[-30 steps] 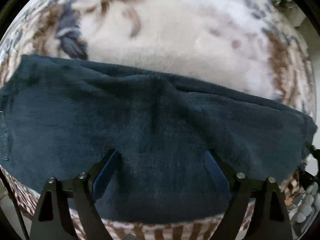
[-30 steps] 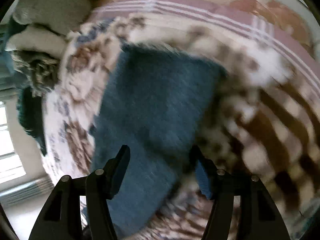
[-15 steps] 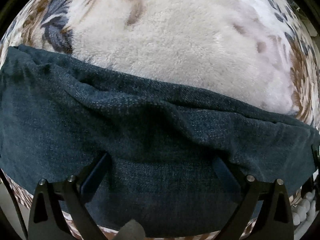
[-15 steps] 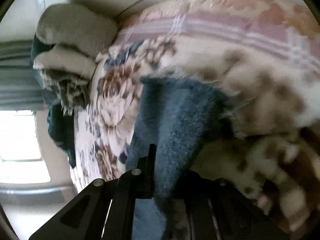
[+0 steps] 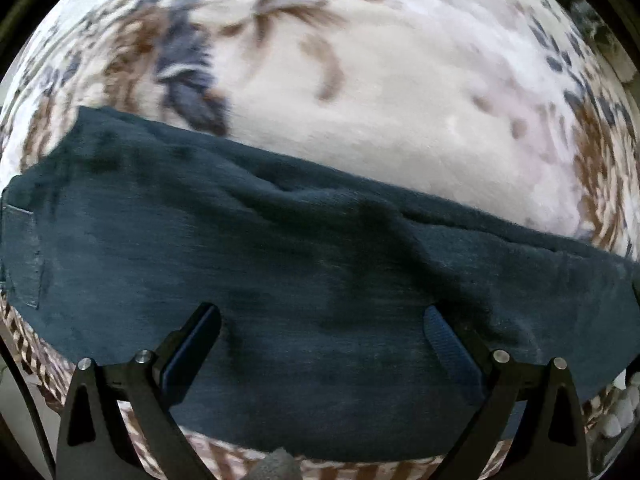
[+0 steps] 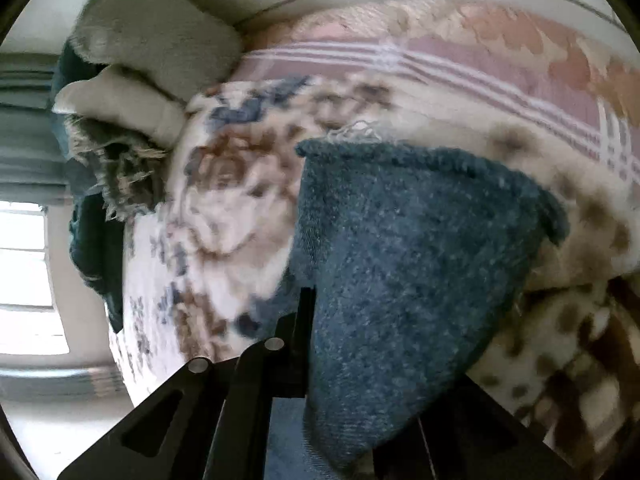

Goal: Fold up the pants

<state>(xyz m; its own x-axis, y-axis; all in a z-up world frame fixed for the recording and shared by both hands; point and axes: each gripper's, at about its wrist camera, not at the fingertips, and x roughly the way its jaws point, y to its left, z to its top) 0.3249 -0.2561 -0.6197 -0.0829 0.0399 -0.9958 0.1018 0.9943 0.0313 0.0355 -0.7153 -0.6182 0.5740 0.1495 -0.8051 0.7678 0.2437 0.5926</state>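
Note:
Dark blue denim pants [image 5: 280, 264] lie in a long folded band across a fleecy flowered blanket [image 5: 380, 92]. My left gripper [image 5: 320, 332] hovers just above the band's near part, jaws wide apart and empty. In the right wrist view my right gripper [image 6: 316, 344] is shut on the pants' hem end [image 6: 400, 260] and holds it lifted above the blanket [image 6: 224, 200]; only its left finger [image 6: 300, 332] shows, the other is hidden behind the cloth.
A pile of folded blankets and cushions [image 6: 132, 80] sits at the far left of the bed by a bright window [image 6: 24, 280]. A pink striped bedcover [image 6: 440, 64] lies beyond the pants. White pebbles [image 5: 616, 412] show past the bed's edge.
My right gripper closed on the pants' end and lifted it, tilting sideways. My left gripper stayed open and drew back a little from the band.

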